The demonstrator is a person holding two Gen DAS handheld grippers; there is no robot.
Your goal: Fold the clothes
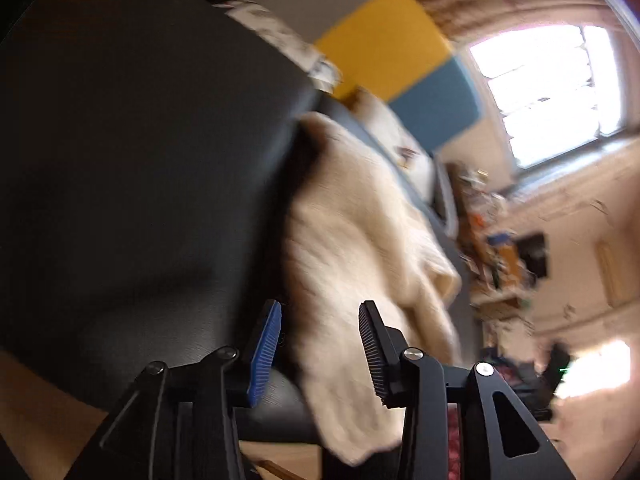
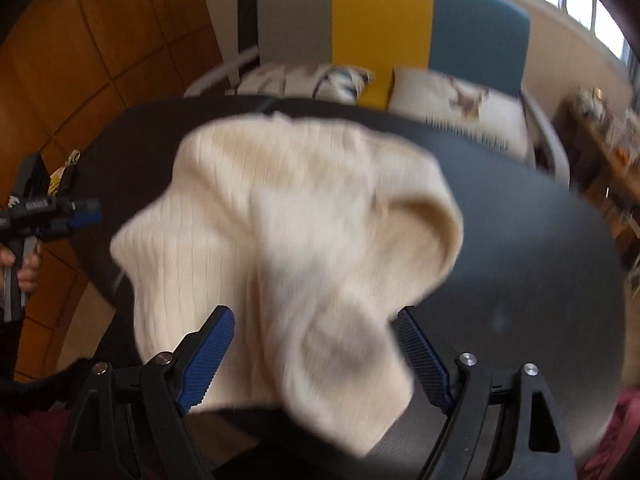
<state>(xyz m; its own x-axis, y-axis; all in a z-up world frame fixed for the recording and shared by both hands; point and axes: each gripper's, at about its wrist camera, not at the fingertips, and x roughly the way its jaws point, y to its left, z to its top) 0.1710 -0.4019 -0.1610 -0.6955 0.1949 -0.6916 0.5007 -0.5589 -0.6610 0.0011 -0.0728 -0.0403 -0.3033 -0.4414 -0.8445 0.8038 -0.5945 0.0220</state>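
Both grippers, left (image 1: 320, 350) and right (image 2: 316, 354), stand unclenched, gripping nothing, over the cream ribbed sweater (image 2: 288, 216) rumpled on the dark round table (image 2: 540, 280); flatten it before folding.

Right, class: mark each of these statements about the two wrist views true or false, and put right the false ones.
1. The cream knitted garment lies on a dark round table. True.
2. The garment is neatly folded into a square. False: it is rumpled, with one end hanging over the table's near edge.
3. The right gripper has its fingers clamped shut. False: they stand wide apart.
4. A bench back behind the table has grey, yellow and blue panels. True.
5. The left gripper holds a book. False: nothing is pinched; the garment only shows past its fingers.
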